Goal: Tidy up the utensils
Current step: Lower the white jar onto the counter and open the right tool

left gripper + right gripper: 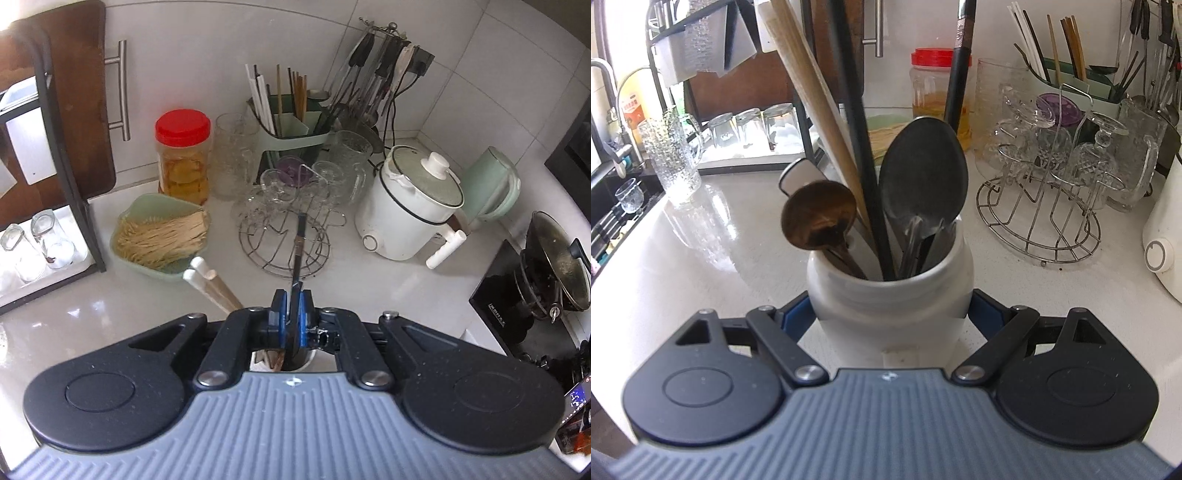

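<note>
Gripping a white ceramic utensil crock [890, 295] by its sides, the right gripper [890, 317] presses a blue pad against each flank of the jar on the pale countertop [701, 258]. Inside the crock stand a brown wooden spoon [818, 216], a dark grey spoon [923, 170], a long pale wooden handle [812, 96] and a black handle [857, 110]. The left gripper [291, 314] is clenched on a thin black utensil handle [298, 251], directly above the crock's mouth [295, 360]. Farther off sit a wire glass rack [1038, 206] at right, a red-lidded jar [183, 155], a green tray of toothpicks [162, 236], a green chopstick caddy [291, 122] and a white electric pot [406, 206].
</note>
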{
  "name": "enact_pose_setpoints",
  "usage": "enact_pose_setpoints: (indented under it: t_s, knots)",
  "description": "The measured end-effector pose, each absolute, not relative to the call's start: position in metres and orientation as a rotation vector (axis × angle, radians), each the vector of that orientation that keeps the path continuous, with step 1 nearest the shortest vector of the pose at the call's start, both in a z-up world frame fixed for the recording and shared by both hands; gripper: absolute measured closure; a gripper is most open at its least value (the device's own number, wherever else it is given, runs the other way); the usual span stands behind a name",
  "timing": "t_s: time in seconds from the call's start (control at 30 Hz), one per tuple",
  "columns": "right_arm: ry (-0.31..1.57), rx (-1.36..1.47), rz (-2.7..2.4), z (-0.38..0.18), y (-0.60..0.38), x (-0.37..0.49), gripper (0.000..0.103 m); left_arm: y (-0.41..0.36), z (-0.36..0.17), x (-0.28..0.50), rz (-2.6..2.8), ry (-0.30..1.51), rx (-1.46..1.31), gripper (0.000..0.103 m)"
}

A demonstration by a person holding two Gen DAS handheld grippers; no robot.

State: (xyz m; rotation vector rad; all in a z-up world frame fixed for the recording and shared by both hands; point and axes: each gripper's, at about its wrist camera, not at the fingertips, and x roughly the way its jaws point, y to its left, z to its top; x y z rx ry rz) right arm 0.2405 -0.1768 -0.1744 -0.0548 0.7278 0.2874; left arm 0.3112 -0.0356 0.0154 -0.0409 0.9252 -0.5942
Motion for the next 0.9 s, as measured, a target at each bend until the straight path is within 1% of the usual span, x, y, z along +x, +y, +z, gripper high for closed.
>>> enact_pose_setpoints:
  t_s: [0.03,0.07,0.1,0.13,0.2,0.23,0.33,0.47,0.67,0.9]
  knots:
    - [0.728,-0.051,0.282,-0.175,-0.176,0.241,0.013,-0.032,0.017,0.312,-0.595,0.925,-0.049,0.089]
    - [0.729,-0.048,0.276,-0.175,-0.176,0.241,0.013,-0.029,0.018,0.313,-0.593,0.922,-0.057,0.072]
    - [0.729,-0.043,0.265,-0.174,-0.175,0.241,0.013,-0.027,0.02,0.313,-0.586,0.917,-0.061,0.06]
    - [0.736,-0.026,0.261,-0.174,-0.176,0.243,0.013,-0.023,0.022,0.313,-0.576,0.905,-0.063,0.045]
    - [0.751,0.031,0.263,-0.172,-0.18,0.247,0.01,-0.016,0.029,0.313,-0.577,0.882,-0.066,0.043]
    - [0.743,0.058,0.267,-0.169,-0.183,0.247,0.0,-0.014,0.032,0.313,-0.58,0.876,-0.067,0.042]
    - [0.709,0.088,0.284,-0.16,-0.184,0.248,0.0,-0.006,0.042,0.308,-0.553,0.84,-0.051,0.037]
    - [0.662,0.047,0.3,-0.145,-0.181,0.245,0.0,0.005,0.053,0.294,-0.488,0.798,-0.069,0.037]
    - [0.616,0.06,0.342,-0.115,-0.2,0.232,0.0,0.018,0.074,0.261,-0.353,0.729,-0.099,0.036]
    - [0.54,0.096,0.378,-0.064,-0.238,0.195,0.0,0.019,0.091,0.203,-0.237,0.644,-0.124,0.028]
